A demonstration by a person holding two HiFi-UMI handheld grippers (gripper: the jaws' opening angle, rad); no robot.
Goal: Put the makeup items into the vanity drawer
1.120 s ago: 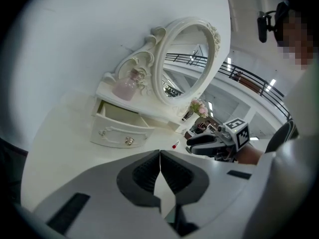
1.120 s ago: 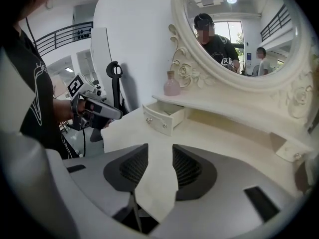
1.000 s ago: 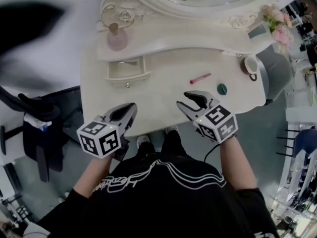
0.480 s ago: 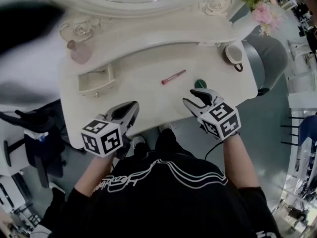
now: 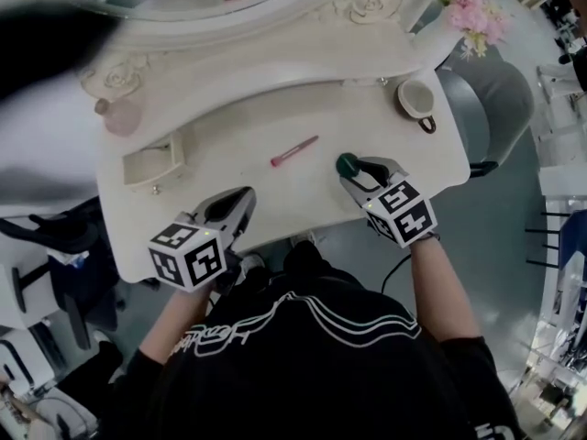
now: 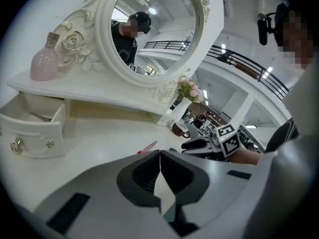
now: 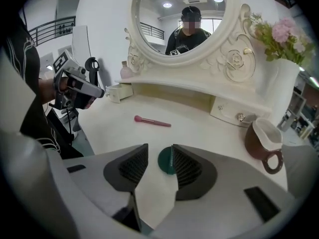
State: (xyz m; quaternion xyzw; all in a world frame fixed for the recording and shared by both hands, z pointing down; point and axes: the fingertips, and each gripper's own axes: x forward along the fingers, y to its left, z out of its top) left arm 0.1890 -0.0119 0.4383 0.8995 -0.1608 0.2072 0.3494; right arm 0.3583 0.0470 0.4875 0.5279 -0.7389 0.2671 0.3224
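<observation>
Right gripper [image 5: 351, 170]: the jaws stand about half apart, with the green compact [image 7: 166, 161] between their tips. The compact lies on the table next to the right jaw, there is a gap to the left jaw, and nothing is clamped.
Left gripper [image 5: 243, 200]: the jaws are closed together and hold nothing; it hovers over the front edge of the vanity table [image 5: 275, 209].
Change from one second ago: the right gripper was behind the compact, which lay ahead and to its right; now it has moved forward to it. The left gripper has kept its place.
Pink makeup brush [image 5: 294, 150]: lies flat on the table, between the compact and the open drawer [image 5: 154, 160], apart from both.
Count: two grippers, one compact, one brush.
Drawers: two, one open at the left and one closed drawer [image 7: 239, 114] at the right.
Others: one mirror [image 6: 154, 29], one pink perfume bottle [image 5: 120, 116], one brown cup [image 5: 415, 99], one vase of flowers [image 5: 468, 12].
</observation>
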